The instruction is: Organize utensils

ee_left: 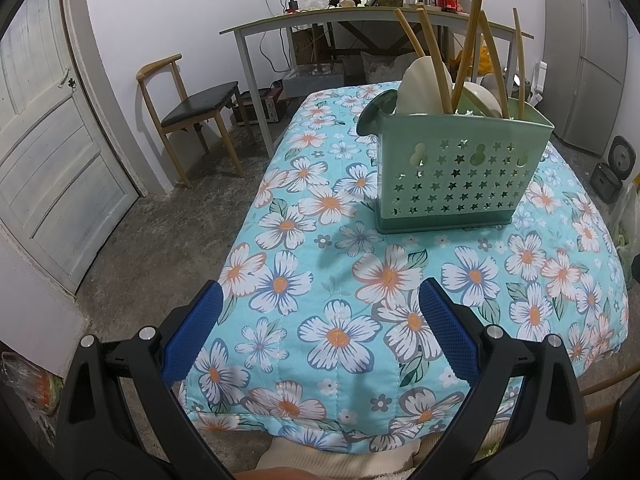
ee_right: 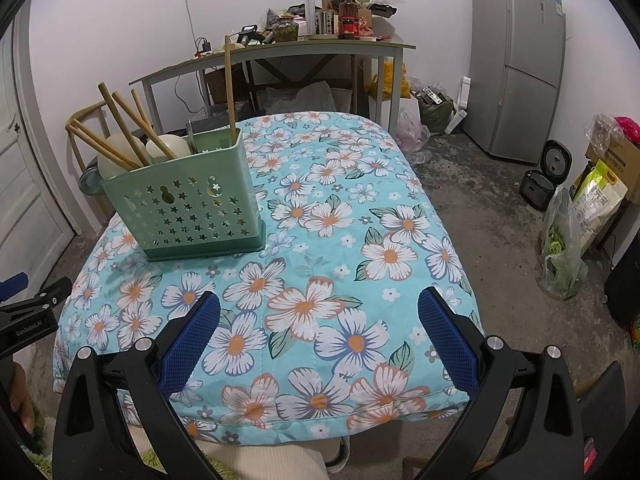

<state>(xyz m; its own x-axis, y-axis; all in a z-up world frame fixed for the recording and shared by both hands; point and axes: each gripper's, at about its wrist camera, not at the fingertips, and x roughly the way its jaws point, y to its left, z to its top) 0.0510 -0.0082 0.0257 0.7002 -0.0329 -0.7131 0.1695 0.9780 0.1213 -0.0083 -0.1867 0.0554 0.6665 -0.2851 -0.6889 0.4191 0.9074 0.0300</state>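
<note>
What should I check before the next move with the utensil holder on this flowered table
1. Left hand-held gripper open and empty: ok.
2. Right hand-held gripper open and empty: ok.
3. Green utensil holder upright on the flowered cloth: ok.
4. Chopsticks and spoons inside the holder: ok.
5. Loose utensils left on the cloth: none seen, ok.
6. Utensils sorted by compartment: cannot tell.

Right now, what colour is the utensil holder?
Pale green utensil holder with star cutouts, clearest in the left wrist view.
</note>
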